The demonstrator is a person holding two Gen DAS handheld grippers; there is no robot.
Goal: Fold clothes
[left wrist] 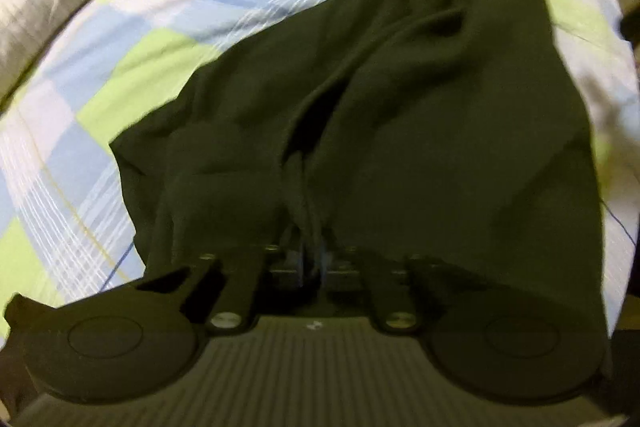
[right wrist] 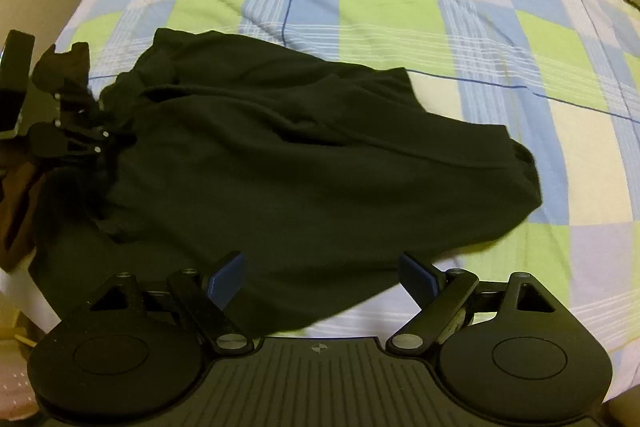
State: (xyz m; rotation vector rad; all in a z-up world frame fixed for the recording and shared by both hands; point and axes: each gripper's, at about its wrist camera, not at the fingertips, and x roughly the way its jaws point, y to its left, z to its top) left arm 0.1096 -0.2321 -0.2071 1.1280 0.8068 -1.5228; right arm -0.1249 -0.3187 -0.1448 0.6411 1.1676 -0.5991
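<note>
Dark green garment (right wrist: pixel 304 155) lies rumpled and unfolded on the checked bed (right wrist: pixel 384 7), its edge pinched in the closed left gripper (left wrist: pixel 310 263), while the right gripper (right wrist: pixel 320 279) hovers wide open and empty over its near hem, folding barely begun.

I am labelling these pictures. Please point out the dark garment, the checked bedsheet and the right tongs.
dark garment (right wrist: pixel 304 163): right wrist view, middle of the cloth.
checked bedsheet (right wrist: pixel 384 7): right wrist view, a bare green square.
right tongs (right wrist: pixel 322 277): right wrist view, midway between the open blue tips.
</note>
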